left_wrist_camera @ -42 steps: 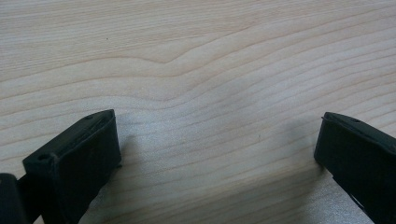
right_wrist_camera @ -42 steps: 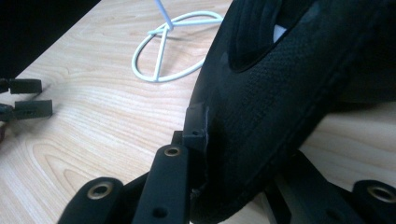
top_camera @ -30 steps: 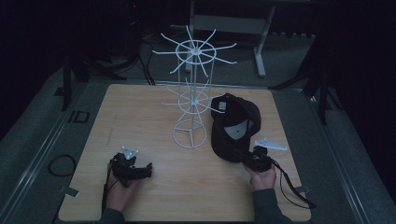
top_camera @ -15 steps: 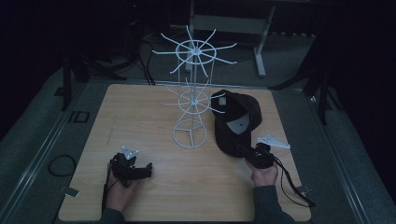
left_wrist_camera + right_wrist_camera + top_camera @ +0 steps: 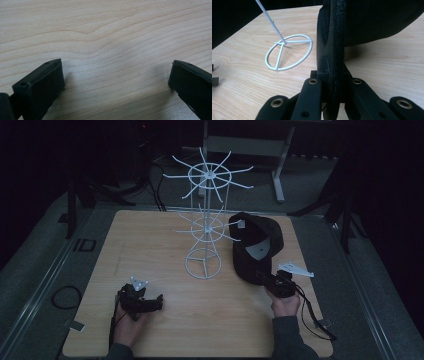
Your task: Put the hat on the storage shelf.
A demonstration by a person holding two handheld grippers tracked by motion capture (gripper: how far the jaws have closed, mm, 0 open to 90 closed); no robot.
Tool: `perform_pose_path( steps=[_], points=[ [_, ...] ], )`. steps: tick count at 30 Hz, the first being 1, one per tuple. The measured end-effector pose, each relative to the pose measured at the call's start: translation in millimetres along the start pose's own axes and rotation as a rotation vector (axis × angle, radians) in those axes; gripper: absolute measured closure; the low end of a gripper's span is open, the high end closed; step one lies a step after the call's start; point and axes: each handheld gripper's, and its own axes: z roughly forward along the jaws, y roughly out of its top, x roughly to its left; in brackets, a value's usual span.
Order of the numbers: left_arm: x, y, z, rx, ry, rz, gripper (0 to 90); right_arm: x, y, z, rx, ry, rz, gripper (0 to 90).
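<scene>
At table's 4 o'clock: right gripper clamped on the brim of black cap.
Rack: white wire stand at cap's 9 o'clock, just beside.
Left gripper: wide apart, empty, well off.

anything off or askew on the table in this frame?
Nothing damaged or spilled. The white wire rack stands upright, its hooks bare. The black cap is tilted up off the wooden table, its brim clamped in the right tool. The left tool rests open, holding nothing.
</scene>
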Motion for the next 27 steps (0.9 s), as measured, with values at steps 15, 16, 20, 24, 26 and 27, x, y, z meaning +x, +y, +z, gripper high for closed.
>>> perform_pose_path(
  steps=[15,16,20,24,26,27],
  points=[
    [0.0,0.0,0.0,0.0,0.0,0.001,0.2,1.1,9.8,-1.9,-0.021,-0.006,-0.023,86.4],
    [0.0,0.0,0.0,0.0,0.0,0.0,0.2,1.1,10.3,-2.0,-0.021,-0.005,-0.024,86.4],
    [0.0,0.0,0.0,-0.001,0.0,0.0,0.2,1.4,12.2,-2.3,-0.026,-0.008,-0.027,86.4],
    [-0.1,0.0,0.1,-0.001,0.0,-0.001,0.2,1.3,14.5,-3.3,-0.035,-0.008,-0.03,86.4],
    [0.0,0.0,0.1,-0.001,0.0,-0.001,0.2,1.5,15.2,-3.8,-0.035,-0.009,-0.028,86.4],
    [0.0,0.0,0.1,-0.001,0.0,-0.001,0.2,1.7,16.7,-4.5,-0.039,-0.009,-0.033,86.4]
  ],
)
